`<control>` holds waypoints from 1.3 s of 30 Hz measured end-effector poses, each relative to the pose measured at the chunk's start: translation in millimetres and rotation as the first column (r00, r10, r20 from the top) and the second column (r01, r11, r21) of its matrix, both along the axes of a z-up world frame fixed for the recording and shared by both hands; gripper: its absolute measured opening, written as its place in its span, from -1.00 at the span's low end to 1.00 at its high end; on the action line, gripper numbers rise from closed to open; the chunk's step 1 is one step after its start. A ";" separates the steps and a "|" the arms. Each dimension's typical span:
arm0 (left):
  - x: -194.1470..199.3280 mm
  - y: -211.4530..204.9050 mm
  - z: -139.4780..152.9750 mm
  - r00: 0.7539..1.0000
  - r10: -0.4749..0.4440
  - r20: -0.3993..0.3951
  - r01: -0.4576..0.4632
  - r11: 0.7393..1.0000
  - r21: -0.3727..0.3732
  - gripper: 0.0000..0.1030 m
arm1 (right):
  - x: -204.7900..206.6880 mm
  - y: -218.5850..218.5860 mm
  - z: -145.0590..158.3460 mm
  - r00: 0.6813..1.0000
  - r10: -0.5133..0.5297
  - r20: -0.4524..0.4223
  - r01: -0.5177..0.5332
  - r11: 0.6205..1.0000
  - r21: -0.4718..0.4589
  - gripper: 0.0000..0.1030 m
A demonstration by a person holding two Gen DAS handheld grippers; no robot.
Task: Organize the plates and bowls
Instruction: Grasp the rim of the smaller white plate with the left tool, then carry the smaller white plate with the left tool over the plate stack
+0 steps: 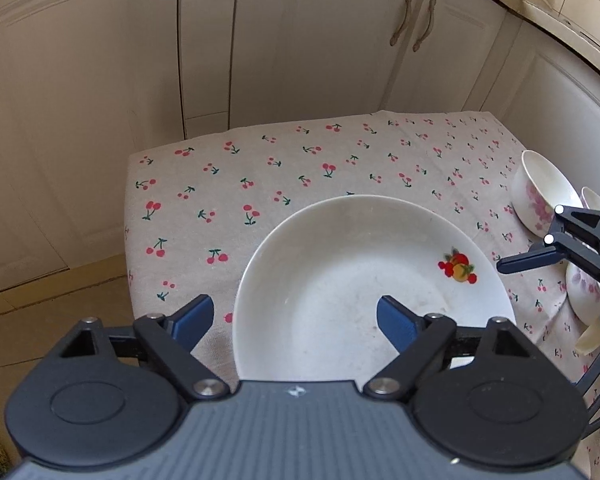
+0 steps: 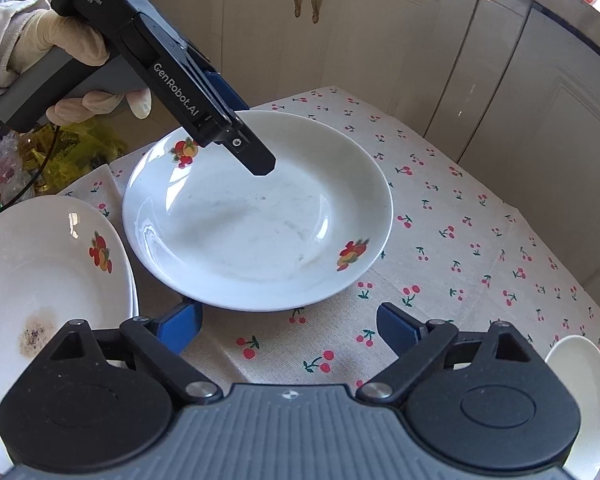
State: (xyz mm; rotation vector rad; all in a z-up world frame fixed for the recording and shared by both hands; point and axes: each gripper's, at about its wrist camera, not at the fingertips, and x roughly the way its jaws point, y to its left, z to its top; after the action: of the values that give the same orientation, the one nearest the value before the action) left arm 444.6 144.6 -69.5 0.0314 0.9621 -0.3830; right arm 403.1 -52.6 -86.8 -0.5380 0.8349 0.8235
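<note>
With both grippers' fingers wide apart and empty, the left gripper [image 1: 295, 318] straddles the fruit-print plate's [image 2: 256, 216] rim, seemingly ready to pinch it and carry it to the plate stack [image 2: 40, 264], while the right gripper [image 2: 290, 326] waits nearby.

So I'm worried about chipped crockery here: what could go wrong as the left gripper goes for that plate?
1. The left gripper, open, straddles the rim of the white plate; a thin-edge pinch could slip.
2. That plate sits close to the stained plate; lifting it carelessly may knock them together.
3. The floral bowl stands near the table's edge, beside the right gripper; a bump might tip it off.
</note>
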 end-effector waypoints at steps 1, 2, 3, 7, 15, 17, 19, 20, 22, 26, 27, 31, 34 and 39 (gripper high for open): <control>0.6 0.1 -0.8 1.000 -0.006 -0.008 0.006 1.000 -0.007 0.69 | 1.2 1.1 0.0 1.000 0.023 -0.010 -0.023 1.000 -0.003 0.88; 0.7 0.2 -1.3 1.000 -0.010 -0.013 0.010 1.000 -0.009 0.65 | 3.1 2.2 -0.4 0.999 0.038 -0.022 -0.038 0.999 -0.006 0.88; 0.8 -0.1 -1.6 1.000 -0.013 -0.016 0.013 1.000 -0.008 0.62 | 5.8 3.5 -1.0 0.998 0.050 -0.042 -0.050 0.999 -0.006 0.88; 2.2 -0.2 -2.8 0.999 -0.027 -0.030 0.027 1.000 -0.011 0.59 | 14.3 7.9 -1.3 0.993 0.079 -0.092 -0.077 0.997 0.023 0.88; 7.2 -3.0 -6.7 0.997 -0.063 -0.051 0.062 0.998 -0.028 0.49 | 14.9 17.8 -5.4 0.991 0.107 -0.086 -0.108 0.994 -0.011 0.87; 8.3 -3.7 -6.6 0.996 -0.070 -0.051 0.068 0.997 -0.031 0.49 | 15.5 18.2 -4.6 0.989 0.115 -0.092 -0.118 0.993 -0.021 0.89; 9.0 -4.2 -7.0 0.996 -0.076 -0.054 0.074 0.997 -0.030 0.49 | 15.9 18.8 -4.3 0.988 0.123 -0.091 -0.126 0.992 -0.029 0.92; 9.5 -4.4 -7.3 0.995 -0.079 -0.054 0.078 0.997 -0.029 0.49 | 16.0 18.7 -4.1 0.988 0.126 -0.091 -0.129 0.991 -0.032 0.94; 10.4 -4.8 -8.1 0.995 -0.085 -0.057 0.084 0.996 -0.029 0.49 | 16.6 19.3 -4.1 0.987 0.130 -0.095 -0.134 0.990 -0.035 0.95; 12.0 -5.9 -8.1 0.994 -0.095 -0.054 0.094 0.995 -0.024 0.49 | 18.9 20.3 -5.2 0.986 0.133 -0.101 -0.137 0.990 -0.037 0.98; 12.6 -5.8 -8.1 0.994 -0.096 -0.054 0.095 0.995 -0.025 0.49 | 19.1 20.9 -5.3 0.986 0.132 -0.101 -0.137 0.990 -0.039 0.98; 13.3 -5.8 -7.9 0.994 -0.100 -0.053 0.099 0.995 -0.022 0.49 | 18.6 22.1 -5.5 0.986 0.130 -0.101 -0.134 0.990 -0.037 0.99; 13.1 -5.8 -8.5 0.993 -0.103 -0.048 0.102 0.995 -0.021 0.49 | 15.9 21.8 -4.6 0.988 0.127 -0.093 -0.131 0.991 -0.036 0.99; 13.7 -6.4 -8.6 0.994 -0.099 -0.051 0.098 0.995 -0.020 0.49 | 13.2 20.7 -1.3 0.989 0.129 -0.076 -0.132 0.991 -0.028 0.99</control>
State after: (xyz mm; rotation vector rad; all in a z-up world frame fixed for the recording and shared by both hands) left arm 458.4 138.2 -78.1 0.0540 1.0105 -0.4851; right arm 416.3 -31.9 -88.1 -0.5987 0.8898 0.9558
